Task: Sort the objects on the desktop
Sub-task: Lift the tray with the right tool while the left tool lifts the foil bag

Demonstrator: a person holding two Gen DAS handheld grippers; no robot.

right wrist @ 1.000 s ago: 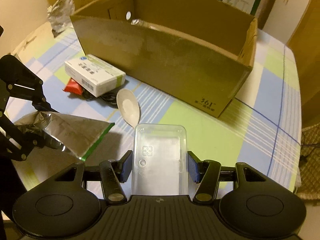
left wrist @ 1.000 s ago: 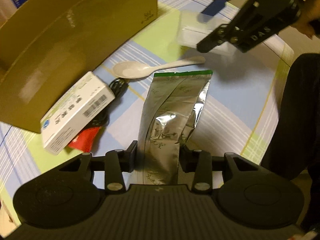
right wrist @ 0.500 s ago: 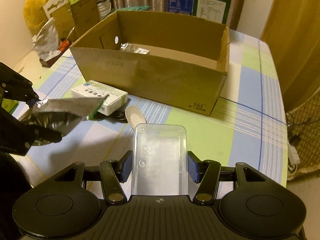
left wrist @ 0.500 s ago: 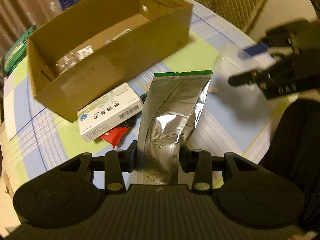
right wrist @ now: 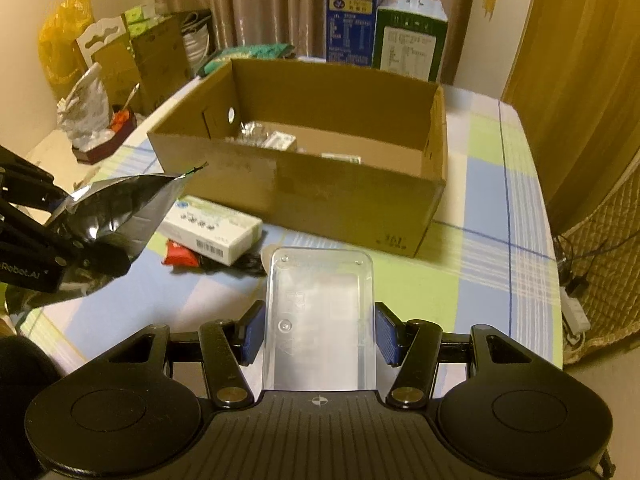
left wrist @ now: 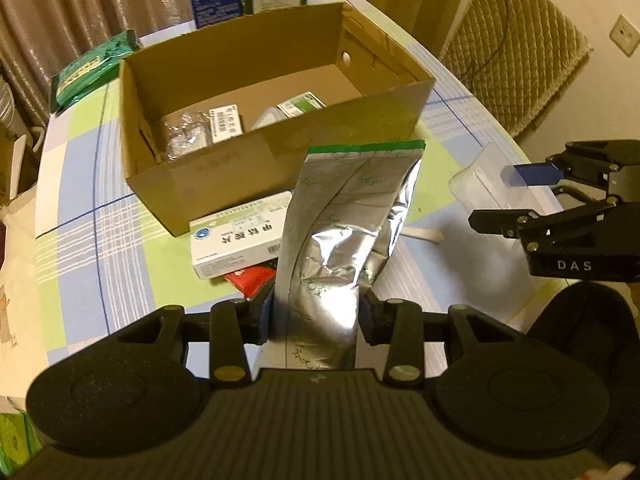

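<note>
My left gripper (left wrist: 316,316) is shut on a silver foil pouch (left wrist: 344,232) with a green top edge, held in the air in front of the open cardboard box (left wrist: 248,168). My right gripper (right wrist: 320,334) is shut on a clear plastic case (right wrist: 320,316), also lifted above the table. The box (right wrist: 352,196) holds a few small packets. On the checked tablecloth by the box lie a white medicine box (left wrist: 236,236), a red packet (left wrist: 252,282) and a white spoon handle (left wrist: 424,234). The pouch (right wrist: 116,216) and the medicine box (right wrist: 216,230) also show in the right wrist view.
A black cable (right wrist: 248,264) lies beside the medicine box. Tall cartons (right wrist: 384,28) stand behind the cardboard box. A green packet (left wrist: 88,68) lies at the table's far left. A padded chair (left wrist: 516,52) stands past the table's right edge.
Both grippers have risen from the table with the pouch and the clear case, and now look down on the cardboard box so its inside shows.
</note>
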